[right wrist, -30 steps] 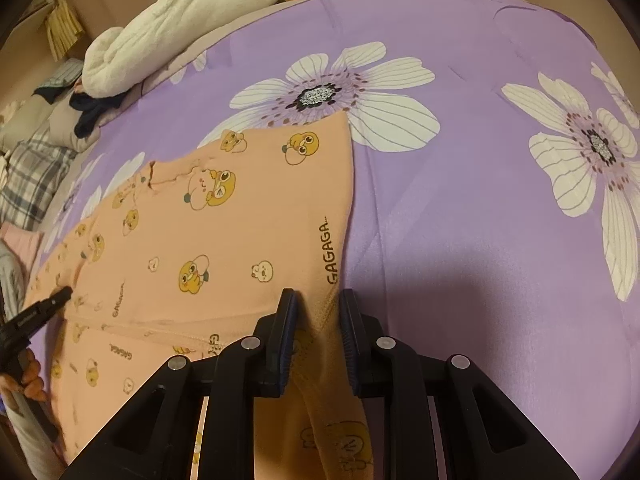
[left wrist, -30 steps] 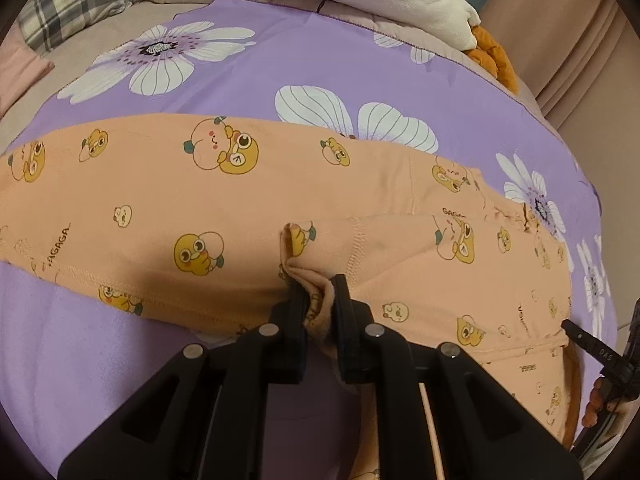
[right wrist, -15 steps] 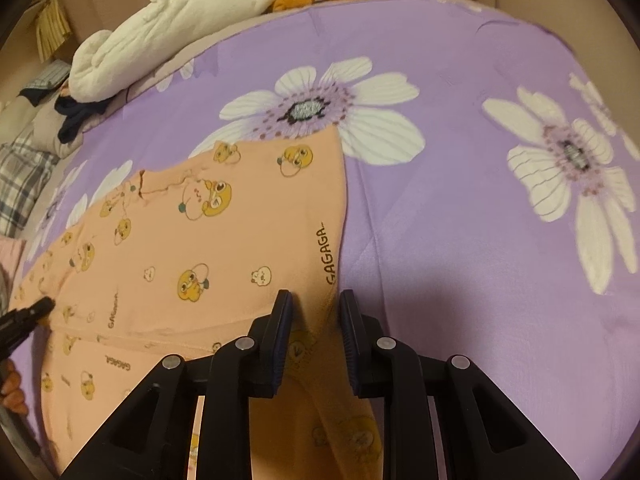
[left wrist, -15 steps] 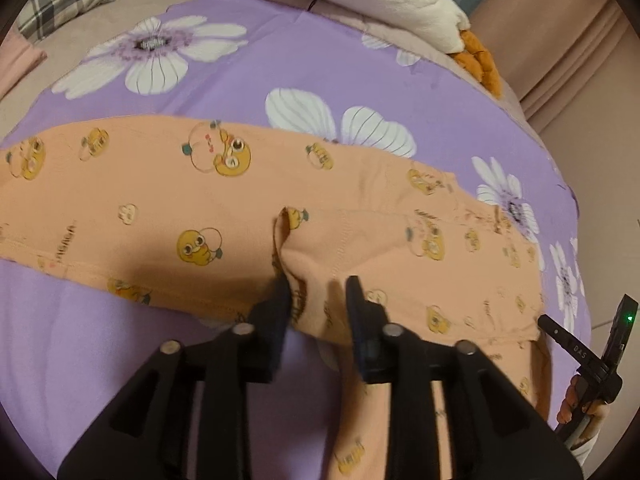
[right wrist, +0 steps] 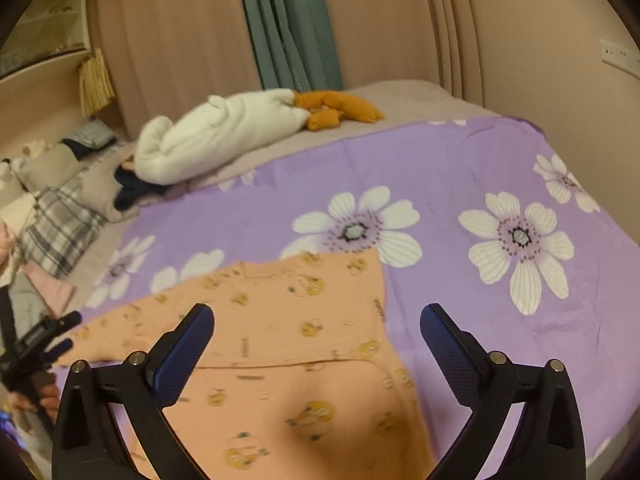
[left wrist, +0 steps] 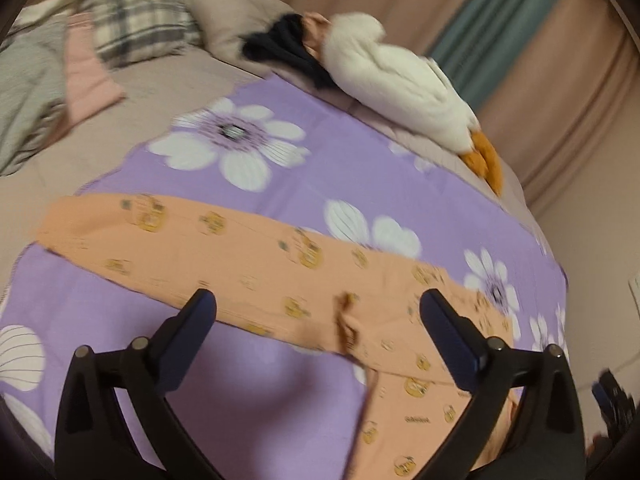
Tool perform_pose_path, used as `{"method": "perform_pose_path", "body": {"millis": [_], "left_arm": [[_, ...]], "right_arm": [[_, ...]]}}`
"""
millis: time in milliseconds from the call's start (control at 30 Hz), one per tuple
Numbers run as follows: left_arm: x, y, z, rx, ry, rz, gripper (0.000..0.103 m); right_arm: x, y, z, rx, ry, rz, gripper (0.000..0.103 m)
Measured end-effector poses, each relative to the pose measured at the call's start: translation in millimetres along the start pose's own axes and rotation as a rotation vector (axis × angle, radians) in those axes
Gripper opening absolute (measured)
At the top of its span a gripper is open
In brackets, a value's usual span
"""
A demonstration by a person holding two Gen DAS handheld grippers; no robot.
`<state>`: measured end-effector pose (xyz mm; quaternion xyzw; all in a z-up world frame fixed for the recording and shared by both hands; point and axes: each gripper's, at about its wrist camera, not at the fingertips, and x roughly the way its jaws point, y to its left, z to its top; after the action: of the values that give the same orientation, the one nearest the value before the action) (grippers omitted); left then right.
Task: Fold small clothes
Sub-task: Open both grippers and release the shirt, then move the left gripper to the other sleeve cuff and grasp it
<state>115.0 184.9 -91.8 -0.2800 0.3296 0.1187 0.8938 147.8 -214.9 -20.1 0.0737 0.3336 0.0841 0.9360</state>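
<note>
Left gripper (left wrist: 318,308): I had the jaws spread wide, nothing between them, hovering above the orange pajama pants (left wrist: 256,264). Crotch seam bump sat between the fingertips, apart from both. One leg ran out toward 10 o'clock across the purple floral sheet (left wrist: 344,152); the other dropped toward 6 o'clock under the right finger. Left view was blurred, so print detail was unreadable.

Right gripper (right wrist: 316,320): I had its jaws spread wide too, empty, above the same pants (right wrist: 288,344). Waist end lay flat under it, its far corner at 12 o'clock touching a white flower on the sheet (right wrist: 460,168). A fold line crossed the fabric just inside the fingertips.

The left gripper (right wrist: 60,332) showed at 9 o'clock in the right view, beside the pants' edge.

Further out: white plush toy (right wrist: 224,136) with orange feet at 11 o'clock on the bed, well apart from the pants. Plaid pillow (left wrist: 136,20) and pink cloth (left wrist: 88,84) at 10 o'clock in the left view. Teal curtain (right wrist: 288,24) at 12 o'clock behind the bed.
</note>
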Motion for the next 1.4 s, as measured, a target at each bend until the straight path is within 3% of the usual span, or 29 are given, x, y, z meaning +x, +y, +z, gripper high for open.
{"method": "perform_pose_path", "body": {"millis": [167,300,667,1067,1233,1400], "left_arm": [[-10.7,32.4,9.5,-0.065,-0.046,0.088,0.103],[-13.2,67.5,18.4,-0.197,-0.063,0.108,0.103],[0.0,132.4,26.6,-0.337,-0.040,0.232,0.102],[14.1,163.6,24.1,-0.389,-0.008,0.333,0.101],[25.7,170.1,21.5,-0.418,0.023,0.324,0.101],[32.2,165.5,20.2,-0.385,0.010,0.344,0.100]], "right_arm": [[-7.2,15.0,-12.2,0.021,-0.010,-0.001,0.102],[-2.9,21.9,-21.8,0.079,0.010,0.016,0.102],[3.1,47.0,-34.4,0.075,-0.005,-0.041,0.102],[18.0,55.7,-37.8,0.085,0.025,-0.043,0.102],[25.5,52.7,-39.7,0.115,0.042,-0.039,0.102],[27.0,51.0,-44.1,0.138,0.057,-0.028,0.102]]}}
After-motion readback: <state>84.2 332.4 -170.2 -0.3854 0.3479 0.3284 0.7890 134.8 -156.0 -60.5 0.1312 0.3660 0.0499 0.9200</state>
